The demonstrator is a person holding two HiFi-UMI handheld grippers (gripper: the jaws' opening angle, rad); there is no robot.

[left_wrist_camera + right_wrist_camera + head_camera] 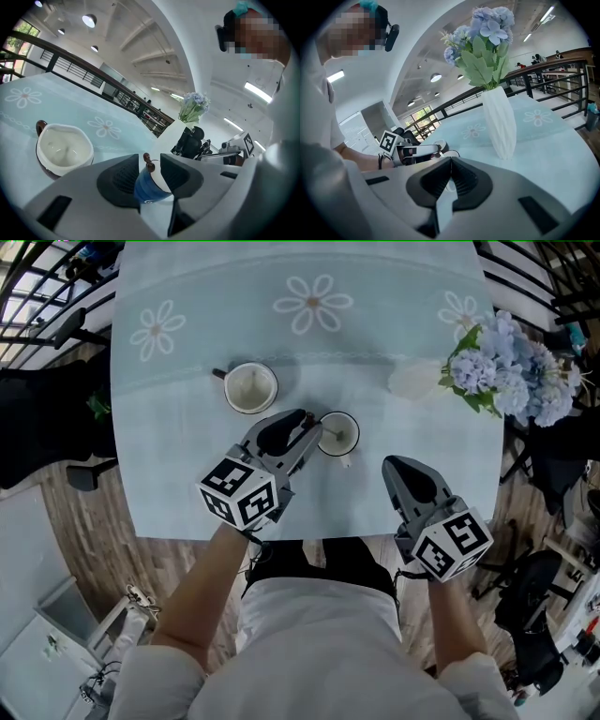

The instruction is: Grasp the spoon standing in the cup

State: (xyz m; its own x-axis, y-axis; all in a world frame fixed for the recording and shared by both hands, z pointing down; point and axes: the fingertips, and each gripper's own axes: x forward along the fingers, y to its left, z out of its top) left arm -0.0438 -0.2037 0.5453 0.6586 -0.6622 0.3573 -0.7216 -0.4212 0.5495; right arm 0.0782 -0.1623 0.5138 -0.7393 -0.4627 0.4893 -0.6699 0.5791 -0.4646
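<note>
A small blue cup (338, 434) with a white inside stands on the pale blue tablecloth (187, 474), and a thin spoon (332, 434) stands in it. In the left gripper view the cup (147, 187) sits low between the jaws. The spoon's brown beaded handle top (150, 165) rises in the gap and neither pad presses on it. My left gripper (314, 427) (150, 157) is open at the cup's left side. My right gripper (392, 465) (451, 160) rests to the right of the cup, shut and empty.
A second white cup with a brown handle (250, 387) (63, 150) stands to the back left. A white vase (412, 379) (499, 122) of blue flowers (511, 367) is at the back right. The table's front edge (309, 538) runs just below the grippers.
</note>
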